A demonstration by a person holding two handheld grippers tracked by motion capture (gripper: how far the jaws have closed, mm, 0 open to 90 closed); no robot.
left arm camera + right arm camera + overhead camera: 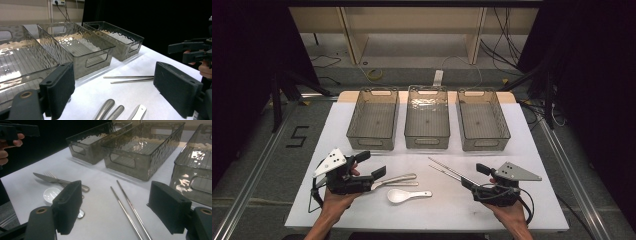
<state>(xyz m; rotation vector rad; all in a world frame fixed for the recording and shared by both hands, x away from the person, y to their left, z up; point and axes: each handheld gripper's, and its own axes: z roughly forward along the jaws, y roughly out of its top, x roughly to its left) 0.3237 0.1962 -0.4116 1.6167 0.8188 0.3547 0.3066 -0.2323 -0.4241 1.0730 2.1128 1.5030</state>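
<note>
On the white worktop point(362, 210), w/ both claws released, my right claw point(468, 176) sits by the metal chopsticks point(445, 168), so I'd straddle both rods mid-length, squeeze evenly & lift level toward a bin point(482, 126).

I am working in a lab or recording studio. Black curtains point(242, 60) hang beyond my left gripper point(364, 167), and cables point(507, 35) trail over the grey floor point(267, 165) past the aluminium-framed table point(522, 150) ahead of it.
</note>
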